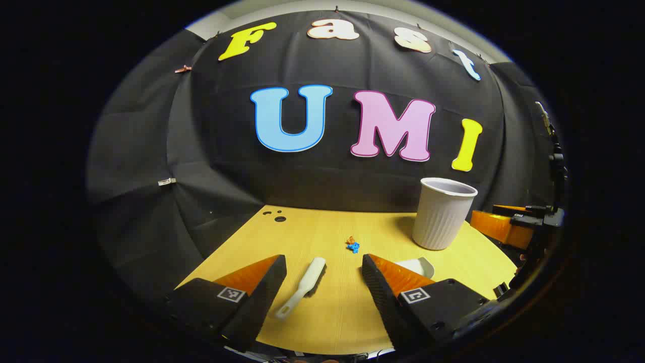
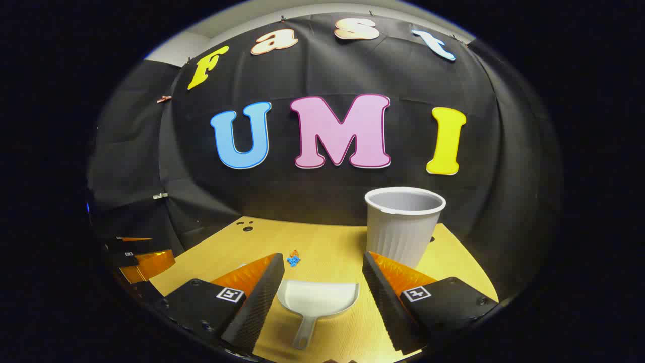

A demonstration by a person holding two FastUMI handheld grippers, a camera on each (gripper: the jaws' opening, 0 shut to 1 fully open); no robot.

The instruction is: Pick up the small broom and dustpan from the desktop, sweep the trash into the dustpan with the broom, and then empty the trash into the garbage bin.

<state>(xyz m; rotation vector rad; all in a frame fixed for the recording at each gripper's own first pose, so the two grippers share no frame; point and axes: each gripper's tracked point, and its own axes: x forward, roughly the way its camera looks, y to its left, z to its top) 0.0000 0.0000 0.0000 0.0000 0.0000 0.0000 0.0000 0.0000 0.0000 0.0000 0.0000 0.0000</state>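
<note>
Both our tongs, left and right, hang open and empty over the counter, so nothing is done yet. We see the broom and dustpan lying ungrasped and the trash unswept, all near the garbage bin.

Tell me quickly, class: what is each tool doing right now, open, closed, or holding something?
Left tool: open, holding nothing; the broom lies between its fingers.
Right tool: open, holding nothing; the dustpan lies between its fingers.
</note>
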